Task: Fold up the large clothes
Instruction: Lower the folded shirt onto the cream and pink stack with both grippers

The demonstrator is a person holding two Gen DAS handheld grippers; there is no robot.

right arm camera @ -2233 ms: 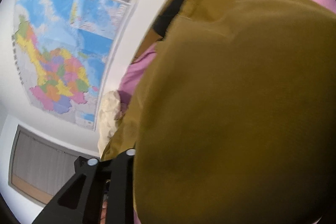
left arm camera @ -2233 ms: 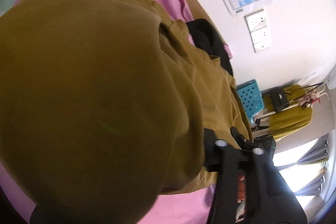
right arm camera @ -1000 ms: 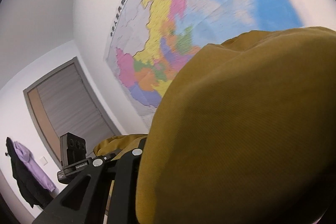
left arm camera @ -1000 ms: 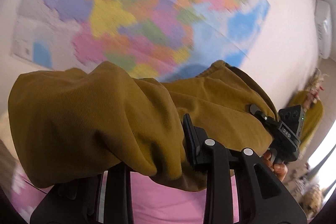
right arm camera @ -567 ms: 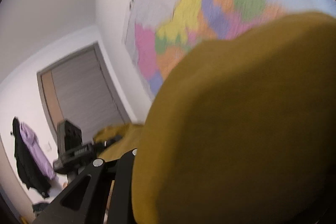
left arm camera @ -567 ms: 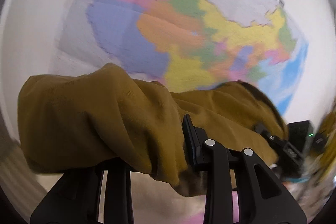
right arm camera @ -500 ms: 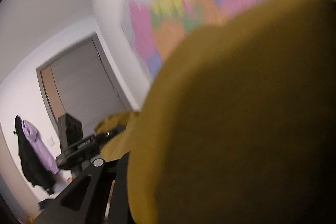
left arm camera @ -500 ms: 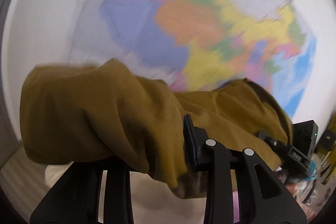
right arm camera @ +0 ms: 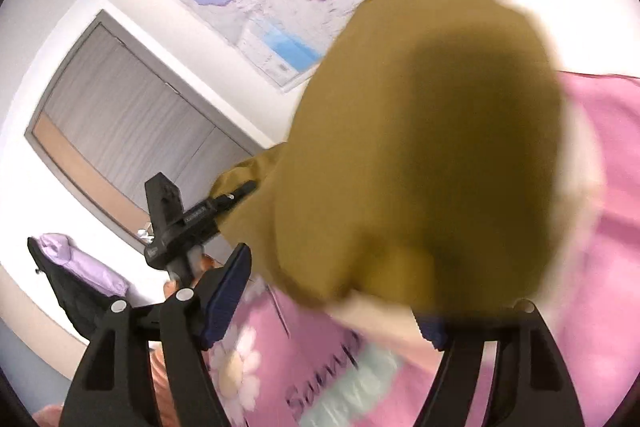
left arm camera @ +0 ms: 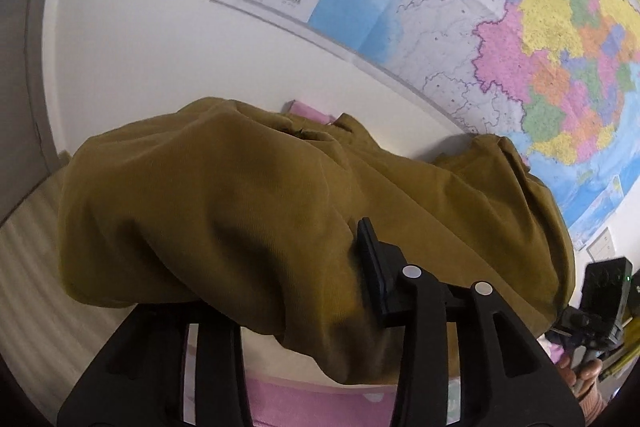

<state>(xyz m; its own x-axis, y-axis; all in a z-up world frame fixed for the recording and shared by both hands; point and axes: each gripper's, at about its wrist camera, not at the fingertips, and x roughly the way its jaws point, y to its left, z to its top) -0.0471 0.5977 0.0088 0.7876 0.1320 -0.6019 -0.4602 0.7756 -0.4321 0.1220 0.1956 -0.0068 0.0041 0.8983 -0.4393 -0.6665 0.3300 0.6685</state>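
Note:
A mustard corduroy garment (left arm camera: 248, 211) lies bunched over my left gripper (left arm camera: 280, 291). Its right pad (left arm camera: 372, 263) presses into the cloth and the left finger is hidden under it. The jaws are opening with the fabric still between them. In the right wrist view the same garment (right arm camera: 420, 147) is a blurred mass just beyond my right gripper (right arm camera: 328, 311). Those jaws are opening wide, both blue pads (right arm camera: 224, 291) are bare, and the cloth's lower edge hangs above the gap. Each view shows the other gripper and the hand holding it at its edge.
A pink bedsheet (right arm camera: 600, 187) with flower prints and lettering lies below the right gripper. A big coloured map (left arm camera: 540, 27) covers the white wall. There is a cream pillow (left arm camera: 24, 267) at the left, a grey door (right arm camera: 120, 115), and purple and black clothes (right arm camera: 72, 267) hanging.
Both views have swung downward, from the wall map toward the pink bed. The right jaws went from shut on the cloth to wide apart, letting it go. The left gripper still carries its bunch.

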